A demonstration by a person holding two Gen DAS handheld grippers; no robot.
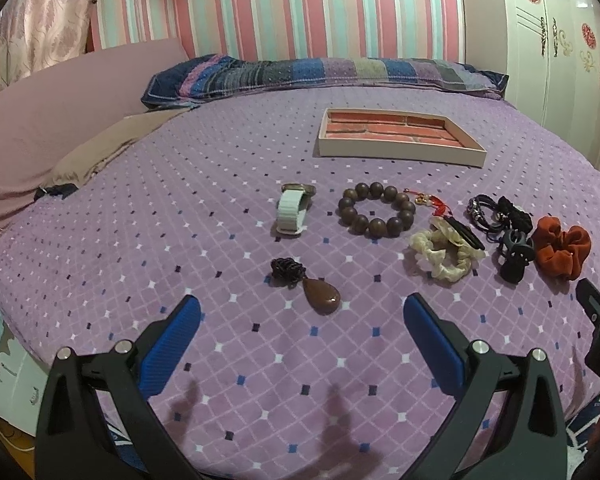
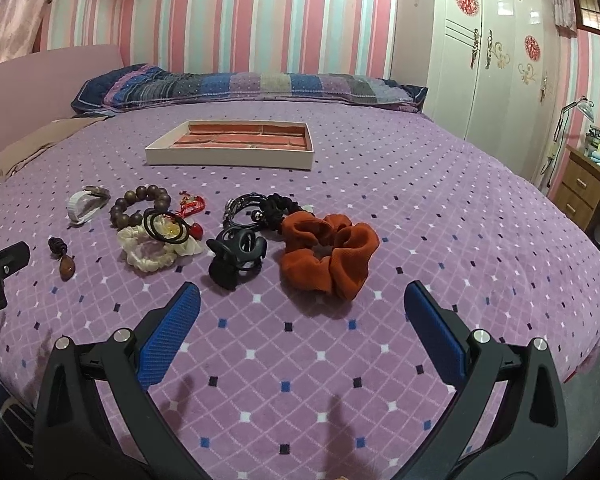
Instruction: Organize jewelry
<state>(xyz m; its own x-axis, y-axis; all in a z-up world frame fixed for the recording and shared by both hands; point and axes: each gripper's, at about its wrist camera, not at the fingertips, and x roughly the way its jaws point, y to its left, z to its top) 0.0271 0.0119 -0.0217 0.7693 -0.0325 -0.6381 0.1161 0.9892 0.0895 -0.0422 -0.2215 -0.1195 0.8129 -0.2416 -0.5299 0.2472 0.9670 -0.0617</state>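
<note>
On the purple bedspread lie a brown teardrop pendant (image 1: 322, 296), a white-strap watch (image 1: 294, 210), a brown bead bracelet (image 1: 376, 210), a cream scrunchie (image 1: 446, 254), a black claw clip (image 1: 514, 256) and an orange scrunchie (image 1: 562, 252). A shallow tray with a brick-pattern lining (image 1: 400, 136) lies beyond them. My left gripper (image 1: 302, 312) is open and empty, just short of the pendant. My right gripper (image 2: 302, 300) is open and empty, in front of the orange scrunchie (image 2: 330, 256) and the claw clip (image 2: 236, 258). The tray (image 2: 232, 144) holds nothing.
A striped pillow (image 1: 320, 76) lies at the bed's head against a striped wall. A white wardrobe (image 2: 496, 48) stands at the right, a wooden desk (image 2: 588, 184) beyond it. Black hair ties (image 1: 494, 210) and a red charm (image 1: 436, 204) lie among the items.
</note>
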